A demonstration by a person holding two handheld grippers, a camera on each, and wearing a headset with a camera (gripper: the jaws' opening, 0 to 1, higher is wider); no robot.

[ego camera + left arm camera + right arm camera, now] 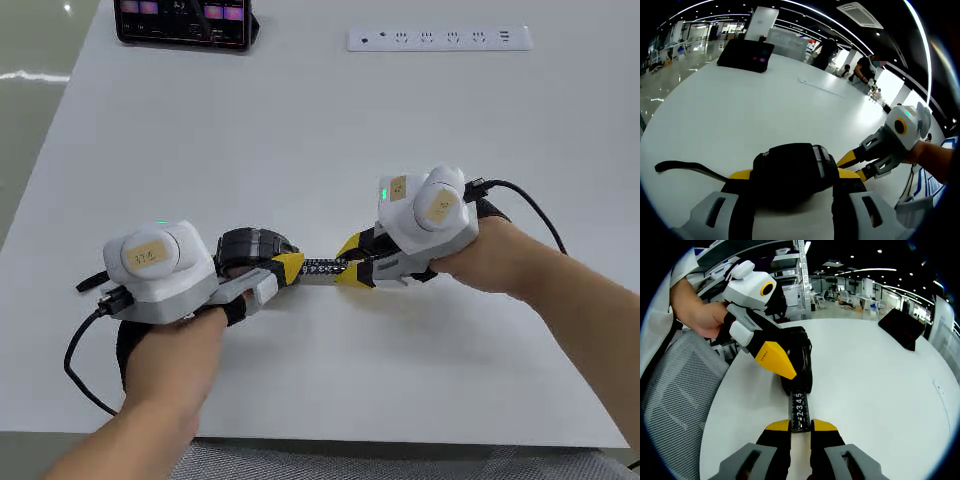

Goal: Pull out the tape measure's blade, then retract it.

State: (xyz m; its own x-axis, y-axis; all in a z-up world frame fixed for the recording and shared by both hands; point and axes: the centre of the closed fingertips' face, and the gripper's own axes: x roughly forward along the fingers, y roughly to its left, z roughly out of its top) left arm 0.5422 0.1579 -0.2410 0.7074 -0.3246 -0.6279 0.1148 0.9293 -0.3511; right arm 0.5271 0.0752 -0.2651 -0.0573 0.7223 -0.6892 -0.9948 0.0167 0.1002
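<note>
The black tape measure lies on the white table, and my left gripper is shut on its case. From my left gripper view the case sits between the yellow-tipped jaws, its black wrist strap trailing left. A short length of the blade is drawn out to the right. My right gripper is shut on the blade's end. From the right gripper view the numbered blade runs from the case into the right gripper.
A white power strip lies at the far right of the table and a dark tablet at the far left. The table's near edge runs just below my hands. A grey mesh chair stands beside the table.
</note>
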